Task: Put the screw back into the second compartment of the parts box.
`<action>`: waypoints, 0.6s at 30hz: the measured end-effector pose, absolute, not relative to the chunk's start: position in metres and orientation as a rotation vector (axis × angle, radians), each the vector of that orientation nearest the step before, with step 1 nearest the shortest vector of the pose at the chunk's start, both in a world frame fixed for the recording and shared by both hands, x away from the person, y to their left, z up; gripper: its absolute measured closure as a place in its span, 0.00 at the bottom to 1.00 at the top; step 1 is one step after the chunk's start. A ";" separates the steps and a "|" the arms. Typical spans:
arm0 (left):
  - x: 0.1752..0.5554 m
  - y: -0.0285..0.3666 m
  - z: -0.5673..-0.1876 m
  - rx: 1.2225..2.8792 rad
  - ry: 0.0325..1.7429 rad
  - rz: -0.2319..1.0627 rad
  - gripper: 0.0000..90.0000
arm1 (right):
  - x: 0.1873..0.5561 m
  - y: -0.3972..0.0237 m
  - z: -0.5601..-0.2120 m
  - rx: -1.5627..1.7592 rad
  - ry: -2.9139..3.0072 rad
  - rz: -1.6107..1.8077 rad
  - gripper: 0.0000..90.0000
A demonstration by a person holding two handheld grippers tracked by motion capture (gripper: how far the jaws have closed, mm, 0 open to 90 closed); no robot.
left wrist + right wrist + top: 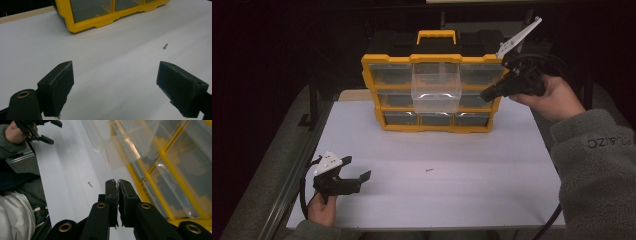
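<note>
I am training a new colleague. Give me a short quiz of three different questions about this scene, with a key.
1. True or false: the right tool is closed, with nothing between its jaws.
2. Multiple choice: which clear drawer of the yellow organizer is pulled out? A) bottom left B) middle column, upper part C) bottom right
3. Fill in: on the white table, between the open left tool and the organizer, lies a small ____.

Key
1. True; in the right gripper view the jaws meet.
2. B
3. screw
</note>
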State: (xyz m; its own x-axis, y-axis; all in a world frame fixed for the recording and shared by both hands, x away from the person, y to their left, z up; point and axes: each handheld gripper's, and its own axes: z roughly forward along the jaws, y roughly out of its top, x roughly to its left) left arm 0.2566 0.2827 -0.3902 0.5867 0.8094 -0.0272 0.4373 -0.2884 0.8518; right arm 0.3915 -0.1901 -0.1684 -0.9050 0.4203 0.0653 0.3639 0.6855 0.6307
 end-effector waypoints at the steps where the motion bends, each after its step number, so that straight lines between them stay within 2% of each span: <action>1: 0.257 0.283 -0.390 1.923 1.002 0.523 0.15 | 0.394 -0.188 -0.159 0.647 2.802 1.023 0.94; 9: 0.256 0.283 -0.390 1.934 1.003 0.519 0.15 | 0.400 -0.164 -0.127 0.596 2.796 1.024 0.94; 18: 0.256 0.282 -0.391 1.905 1.001 0.517 0.15 | 0.409 -0.120 -0.123 0.518 2.823 0.982 0.94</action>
